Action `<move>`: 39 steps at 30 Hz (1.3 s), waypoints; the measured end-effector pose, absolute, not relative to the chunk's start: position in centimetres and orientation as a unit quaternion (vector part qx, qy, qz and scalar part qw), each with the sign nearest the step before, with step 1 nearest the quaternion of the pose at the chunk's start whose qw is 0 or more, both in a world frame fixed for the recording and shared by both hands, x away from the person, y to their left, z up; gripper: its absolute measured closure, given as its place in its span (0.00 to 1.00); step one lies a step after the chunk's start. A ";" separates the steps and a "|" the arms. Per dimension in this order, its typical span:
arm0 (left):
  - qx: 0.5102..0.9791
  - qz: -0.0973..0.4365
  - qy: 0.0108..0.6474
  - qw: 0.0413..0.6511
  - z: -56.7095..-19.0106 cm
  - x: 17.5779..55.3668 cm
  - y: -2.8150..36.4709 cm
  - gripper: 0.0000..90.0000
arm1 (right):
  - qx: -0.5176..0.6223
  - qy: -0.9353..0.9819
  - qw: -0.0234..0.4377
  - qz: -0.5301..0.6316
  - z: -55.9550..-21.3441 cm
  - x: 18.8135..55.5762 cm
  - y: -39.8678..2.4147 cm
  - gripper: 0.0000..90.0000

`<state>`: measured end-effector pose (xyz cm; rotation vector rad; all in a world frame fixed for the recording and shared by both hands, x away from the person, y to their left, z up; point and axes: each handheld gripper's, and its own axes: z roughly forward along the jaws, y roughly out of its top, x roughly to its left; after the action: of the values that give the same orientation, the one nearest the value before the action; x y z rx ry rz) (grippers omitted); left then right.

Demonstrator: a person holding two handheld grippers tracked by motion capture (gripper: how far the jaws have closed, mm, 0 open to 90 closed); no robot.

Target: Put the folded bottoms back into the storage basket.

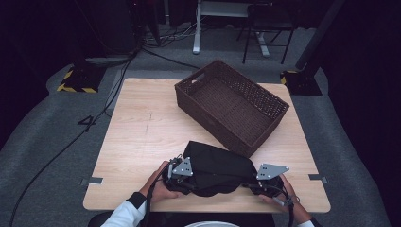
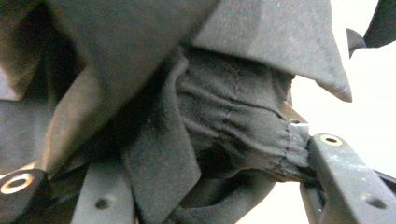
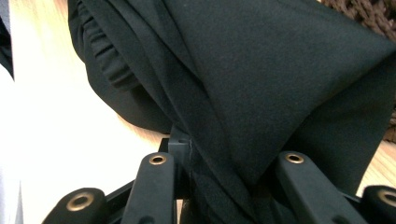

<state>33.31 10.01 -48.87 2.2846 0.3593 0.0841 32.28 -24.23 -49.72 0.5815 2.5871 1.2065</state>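
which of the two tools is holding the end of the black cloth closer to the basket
The right tool: it is shut on the folded black cloth garment at its right end, nearest the brown woven wicker basket. The left tool grips the far end.

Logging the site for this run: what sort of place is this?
Probably a lab or recording studio: a lone wooden table on grey carpet, dark curtains around it, hazard-striped stand bases and cables across the floor.

A plain black folded cloth garment (image 1: 218, 166) lies on the pale wood-grain tabletop (image 1: 142, 137); the rectangular woven wicker basket (image 1: 273, 101) is dark brown.
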 end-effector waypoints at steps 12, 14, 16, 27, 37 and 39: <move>0.902 0.060 0.121 0.411 -47.3 32.5 10.0 0.55 | 0.186 0.877 0.132 0.424 -48.2 30.8 -24.2 0.78; 0.900 0.062 0.118 0.414 -47.0 32.5 10.0 0.55 | 0.187 0.875 0.134 0.427 -47.9 30.7 -24.2 0.78; 0.900 0.065 0.115 0.416 -46.9 32.7 10.0 0.56 | 0.186 0.872 0.139 0.431 -47.4 30.6 -24.1 0.78; 0.893 0.078 0.110 0.430 -46.0 35.0 7.9 0.56 | 0.199 0.864 0.173 0.430 -46.5 31.8 -25.0 0.78; 0.890 0.076 0.107 0.437 -46.0 36.6 5.5 0.56 | 0.231 0.852 0.196 0.427 -46.2 32.7 -26.9 0.78; 0.889 0.074 0.104 0.440 -45.9 37.0 4.8 0.56 | 0.239 0.848 0.199 0.429 -46.1 32.9 -27.4 0.78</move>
<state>37.05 4.81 -45.95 2.2077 0.2578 0.1843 32.91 -27.36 -46.09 0.6695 2.3719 1.2012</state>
